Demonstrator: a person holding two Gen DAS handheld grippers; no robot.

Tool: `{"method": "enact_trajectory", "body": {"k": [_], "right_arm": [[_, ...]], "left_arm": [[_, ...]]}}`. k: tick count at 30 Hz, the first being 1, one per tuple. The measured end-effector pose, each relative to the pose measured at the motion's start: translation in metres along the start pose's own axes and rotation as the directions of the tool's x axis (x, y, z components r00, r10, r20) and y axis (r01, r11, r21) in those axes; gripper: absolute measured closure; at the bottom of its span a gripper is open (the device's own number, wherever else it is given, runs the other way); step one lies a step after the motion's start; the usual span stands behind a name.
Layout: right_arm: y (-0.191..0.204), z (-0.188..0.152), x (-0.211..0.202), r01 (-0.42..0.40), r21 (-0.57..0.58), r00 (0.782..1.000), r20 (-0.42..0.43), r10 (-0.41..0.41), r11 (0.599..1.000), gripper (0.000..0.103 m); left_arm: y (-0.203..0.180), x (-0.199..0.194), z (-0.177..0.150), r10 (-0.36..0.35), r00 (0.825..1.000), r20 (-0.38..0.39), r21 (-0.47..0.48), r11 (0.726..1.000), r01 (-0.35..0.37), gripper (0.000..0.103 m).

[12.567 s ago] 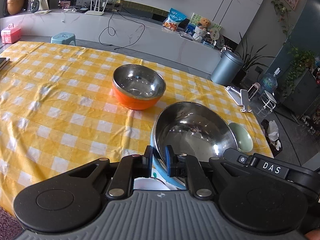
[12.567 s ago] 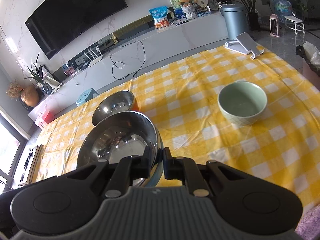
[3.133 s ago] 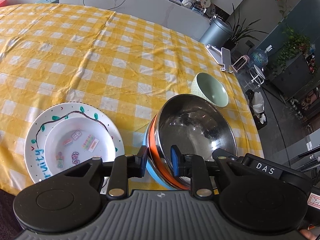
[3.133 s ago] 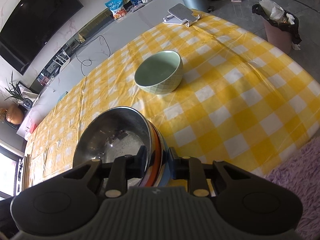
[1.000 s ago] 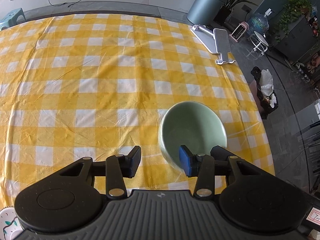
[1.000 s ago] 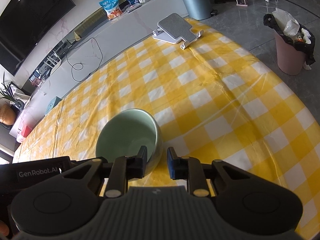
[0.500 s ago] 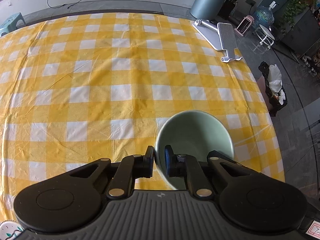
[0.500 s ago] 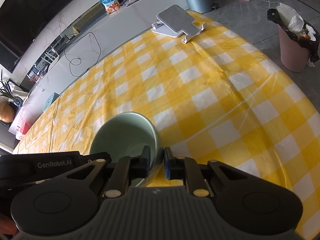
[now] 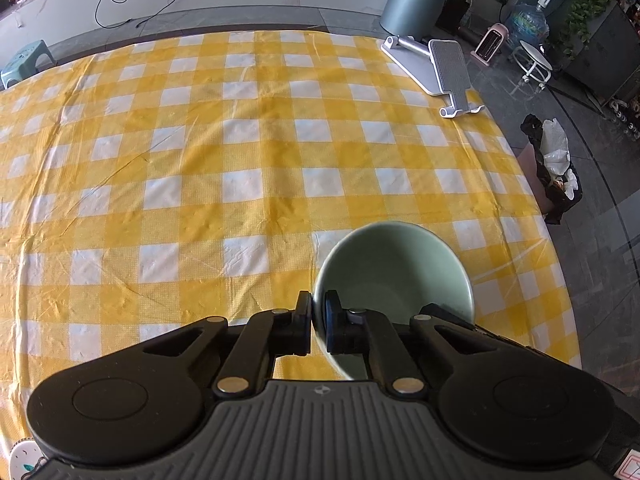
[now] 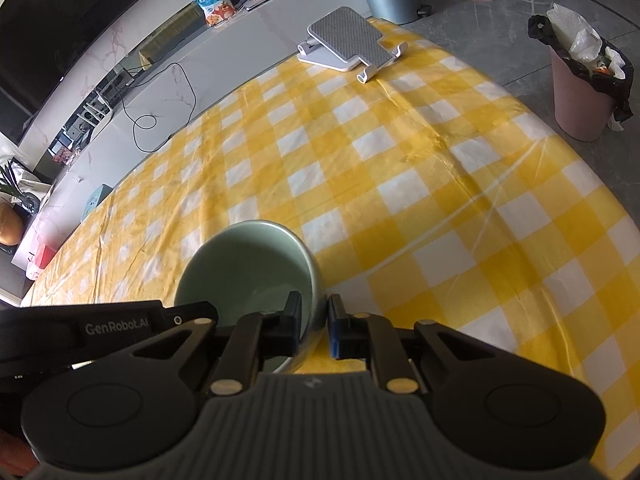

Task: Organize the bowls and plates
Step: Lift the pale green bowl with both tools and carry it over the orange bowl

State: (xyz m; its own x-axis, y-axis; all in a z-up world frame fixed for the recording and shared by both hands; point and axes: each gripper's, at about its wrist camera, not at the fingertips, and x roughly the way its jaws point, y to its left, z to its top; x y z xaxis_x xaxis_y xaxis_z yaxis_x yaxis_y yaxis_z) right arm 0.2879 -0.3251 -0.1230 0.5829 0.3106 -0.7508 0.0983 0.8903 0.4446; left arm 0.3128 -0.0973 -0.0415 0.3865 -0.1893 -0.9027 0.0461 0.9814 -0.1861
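Observation:
A pale green bowl point(image 9: 394, 276) stands upright over the yellow checked tablecloth point(image 9: 240, 140) near the table's right edge. My left gripper point(image 9: 318, 318) is shut on the bowl's left rim, one finger inside and one outside. My right gripper point(image 10: 314, 316) is shut on the bowl's point(image 10: 248, 268) right rim in the same way. The left gripper's body shows at the left of the right wrist view point(image 10: 116, 326). A sliver of a white painted plate point(image 9: 22, 458) shows at the bottom left corner of the left wrist view.
A grey tablet stand point(image 9: 440, 68) lies at the table's far right corner; it also shows in the right wrist view point(image 10: 348, 42). A pink waste bin point(image 10: 584, 84) with a black liner stands on the floor past the table's right edge point(image 9: 532, 216).
Both grippers have closed onto the green bowl's rim from opposite sides. The views have shifted slightly with the bowl held between them.

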Motion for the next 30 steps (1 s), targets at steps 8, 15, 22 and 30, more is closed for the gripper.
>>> {"method": "enact_trajectory", "body": {"k": [8,15,22,30], "right_arm": [[-0.004,-0.016,-0.034,-0.042,0.02,0.998,0.053,0.041,0.999,0.092],[0.012,-0.032,-0.082,-0.035,-0.008,0.989,0.143,0.036,0.999,0.092],[0.035,-0.063,-0.124,-0.088,-0.026,0.98,0.176,0.091,0.996,0.092],[0.068,-0.102,-0.157,-0.114,-0.112,0.977,0.169,0.132,0.987,0.092]], "left_arm": [[-0.004,-0.035,-0.015,-0.035,0.997,0.063,0.029,0.999,0.033,0.097],[-0.01,-0.083,-0.033,-0.071,0.986,0.15,0.079,0.995,0.059,0.097],[0.008,-0.133,-0.059,-0.078,0.976,0.205,0.096,0.994,0.059,0.097],[0.04,-0.169,-0.096,-0.084,0.965,0.247,0.035,0.996,0.077,0.097]]}}
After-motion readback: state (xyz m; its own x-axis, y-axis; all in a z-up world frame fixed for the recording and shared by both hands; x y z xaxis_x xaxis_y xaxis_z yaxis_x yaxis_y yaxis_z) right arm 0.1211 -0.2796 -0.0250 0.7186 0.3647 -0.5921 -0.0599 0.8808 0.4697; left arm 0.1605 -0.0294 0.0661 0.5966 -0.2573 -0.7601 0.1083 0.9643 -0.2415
